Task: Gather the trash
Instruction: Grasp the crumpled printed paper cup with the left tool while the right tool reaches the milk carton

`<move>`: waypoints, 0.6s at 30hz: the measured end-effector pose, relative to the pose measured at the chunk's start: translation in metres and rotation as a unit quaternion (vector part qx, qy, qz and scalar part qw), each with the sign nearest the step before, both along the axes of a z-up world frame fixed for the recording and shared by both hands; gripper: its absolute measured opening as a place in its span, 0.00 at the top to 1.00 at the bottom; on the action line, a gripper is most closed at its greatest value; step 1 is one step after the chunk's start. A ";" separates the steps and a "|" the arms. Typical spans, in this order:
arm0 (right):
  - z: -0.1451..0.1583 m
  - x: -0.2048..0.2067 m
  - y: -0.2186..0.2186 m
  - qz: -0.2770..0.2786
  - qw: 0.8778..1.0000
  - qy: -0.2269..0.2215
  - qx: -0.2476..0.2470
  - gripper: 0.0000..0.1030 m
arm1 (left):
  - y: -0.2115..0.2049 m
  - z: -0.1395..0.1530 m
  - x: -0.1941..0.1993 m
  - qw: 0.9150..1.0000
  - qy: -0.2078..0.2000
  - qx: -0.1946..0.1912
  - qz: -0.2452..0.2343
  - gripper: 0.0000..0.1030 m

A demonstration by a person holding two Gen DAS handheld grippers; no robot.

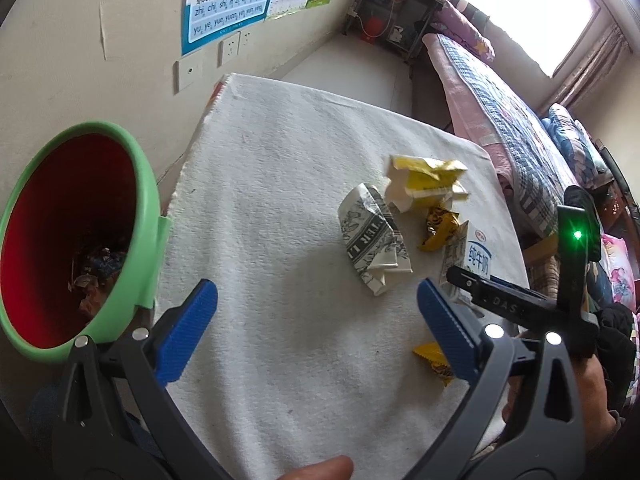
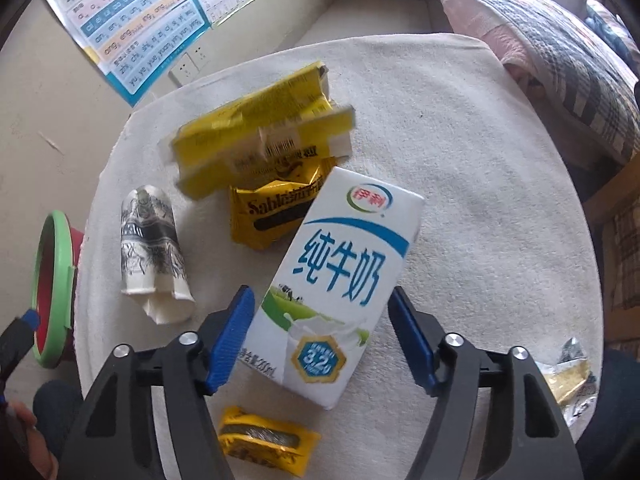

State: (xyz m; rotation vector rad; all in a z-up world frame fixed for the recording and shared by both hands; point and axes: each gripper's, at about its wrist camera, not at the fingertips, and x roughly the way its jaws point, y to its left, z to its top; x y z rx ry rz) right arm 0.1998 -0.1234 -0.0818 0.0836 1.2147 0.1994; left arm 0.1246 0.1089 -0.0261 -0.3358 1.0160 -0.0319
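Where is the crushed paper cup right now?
In the right wrist view the crushed paper cup lies on its side on the white cloth, left of the milk carton, between it and the green-rimmed bin.

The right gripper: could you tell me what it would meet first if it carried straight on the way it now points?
Most likely the white milk carton with blue lettering, which lies on the white cloth-covered table directly between the blue fingers of the right gripper. The fingers do not clearly press it yet.

Daylight pours from the window [image 1: 524,8], blown out to white, leaving the worktop [image 1: 280,200] bright with soft shadows. Fisheye bends walls and darkens corners. The yellow box [image 2: 260,136] looks slightly smeared; a green lamp [image 1: 577,235] glares.
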 end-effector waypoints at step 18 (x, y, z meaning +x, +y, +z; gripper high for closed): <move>0.005 -0.015 -0.021 0.037 0.999 -0.016 -0.032 0.44 | -0.052 -0.027 0.050 0.999 0.039 0.024 -0.025 0.05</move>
